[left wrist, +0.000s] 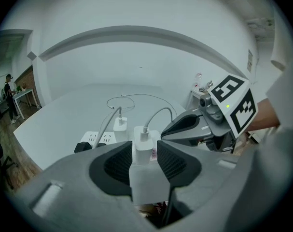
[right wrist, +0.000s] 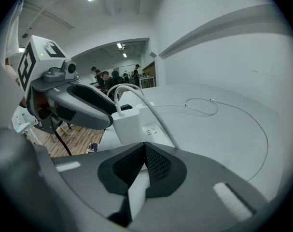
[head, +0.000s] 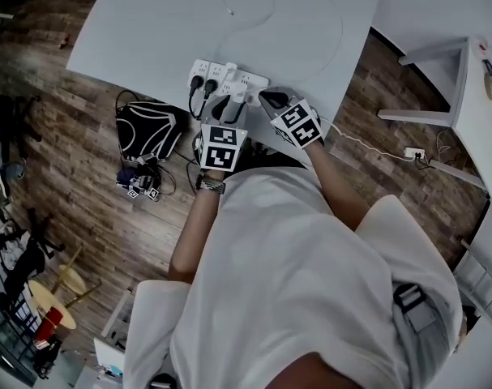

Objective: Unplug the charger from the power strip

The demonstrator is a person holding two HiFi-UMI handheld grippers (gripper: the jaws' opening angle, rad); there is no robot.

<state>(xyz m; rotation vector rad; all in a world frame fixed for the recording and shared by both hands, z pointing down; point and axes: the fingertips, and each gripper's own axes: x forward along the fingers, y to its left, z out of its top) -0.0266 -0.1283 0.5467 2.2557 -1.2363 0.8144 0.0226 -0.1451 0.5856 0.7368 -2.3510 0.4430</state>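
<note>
Person's shirt; white table bearing power strip; wood-plank floor; black bag.

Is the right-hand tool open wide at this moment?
No, in the right gripper view the right tool has its dark pads meeting at the tips, nothing between them.

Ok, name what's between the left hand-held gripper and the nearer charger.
Nothing: in the left gripper view the stretch from the left hand-held gripper to the nearer charger is bare, jaws apart.
</note>
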